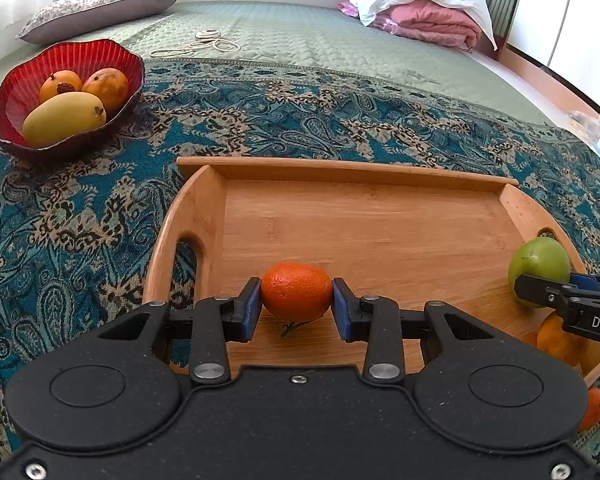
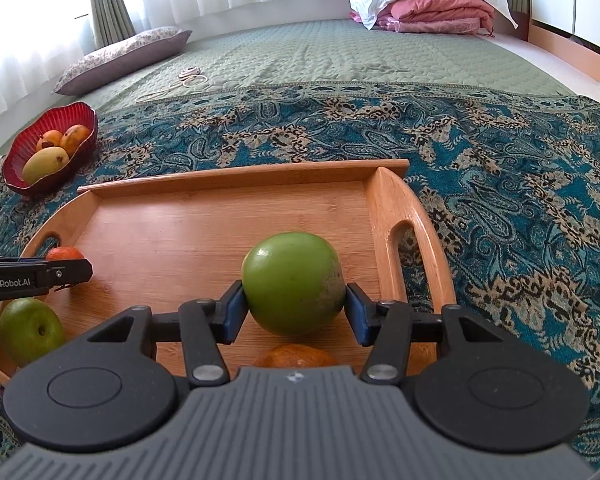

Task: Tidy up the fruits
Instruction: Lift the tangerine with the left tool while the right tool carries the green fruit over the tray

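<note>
My left gripper [image 1: 297,305] is shut on a small orange tangerine [image 1: 296,296], held just above the wooden tray [image 1: 340,216]. My right gripper [image 2: 294,308] is shut on a green apple [image 2: 294,282] over the same tray [image 2: 204,220]. The left wrist view shows that apple [image 1: 538,266] and the right gripper at the tray's right end. In the right wrist view the tangerine [image 2: 64,253] peeks out behind the left gripper's black finger [image 2: 66,271]. A second green apple [image 2: 30,330] and an orange fruit [image 2: 296,356] lie at the tray's near side.
A red bowl [image 1: 16,92] holding a yellow mango [image 1: 64,118] and two orange fruits sits far left on the patterned blue cloth [image 1: 80,208]. Farther back on the green bedspread lie a pillow [image 1: 100,8], a coiled cord [image 1: 212,42] and folded pink bedding [image 1: 428,20].
</note>
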A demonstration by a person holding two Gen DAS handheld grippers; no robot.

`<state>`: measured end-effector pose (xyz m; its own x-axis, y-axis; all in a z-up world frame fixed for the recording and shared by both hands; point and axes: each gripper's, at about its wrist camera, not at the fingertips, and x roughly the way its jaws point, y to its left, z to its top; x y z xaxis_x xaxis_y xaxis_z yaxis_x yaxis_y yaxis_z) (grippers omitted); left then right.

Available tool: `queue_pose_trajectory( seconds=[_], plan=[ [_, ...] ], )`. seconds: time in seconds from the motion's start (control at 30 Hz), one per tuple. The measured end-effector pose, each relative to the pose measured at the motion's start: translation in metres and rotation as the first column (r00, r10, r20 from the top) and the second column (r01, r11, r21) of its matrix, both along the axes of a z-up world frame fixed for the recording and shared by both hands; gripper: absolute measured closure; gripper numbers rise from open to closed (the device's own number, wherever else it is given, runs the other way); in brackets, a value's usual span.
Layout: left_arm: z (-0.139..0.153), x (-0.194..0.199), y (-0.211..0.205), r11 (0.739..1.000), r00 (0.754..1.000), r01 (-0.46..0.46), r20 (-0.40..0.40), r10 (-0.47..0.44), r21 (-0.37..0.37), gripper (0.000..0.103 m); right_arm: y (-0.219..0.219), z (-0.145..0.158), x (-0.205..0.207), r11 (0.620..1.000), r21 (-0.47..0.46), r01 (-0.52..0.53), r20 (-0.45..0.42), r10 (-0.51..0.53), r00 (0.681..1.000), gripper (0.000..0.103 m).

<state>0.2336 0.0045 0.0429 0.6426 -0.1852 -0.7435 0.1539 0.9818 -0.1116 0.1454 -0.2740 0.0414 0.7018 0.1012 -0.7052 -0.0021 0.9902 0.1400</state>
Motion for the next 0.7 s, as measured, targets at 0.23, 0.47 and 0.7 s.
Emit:
queue_pose_trajectory(
  seconds=[0.23,0.47,0.7],
  plan=[
    [-0.0042,-0.0003,0.0003,1.000,1.000,-0.001,-0.006,0.001,0.002,0.068,0.0002,0.0002,0.0001,1.000,0.002,0.001,-0.001,-0.001,1.000,0.047],
    [-0.0044,0.0004,0.0005,1.000,1.000,-0.002,-0.005,0.002,0.001,0.068,-0.0003,0.0000,0.0001,1.000,0.004,0.001,-0.001,-0.001,1.000,0.047],
    [-0.0031,-0.0016,0.0000,1.000,1.000,0.004,0.010,-0.004,0.009,0.066,0.0000,0.0000,-0.0010,1.000,-0.002,-0.007,-0.002,0.007,1.000,0.045]
  ],
)
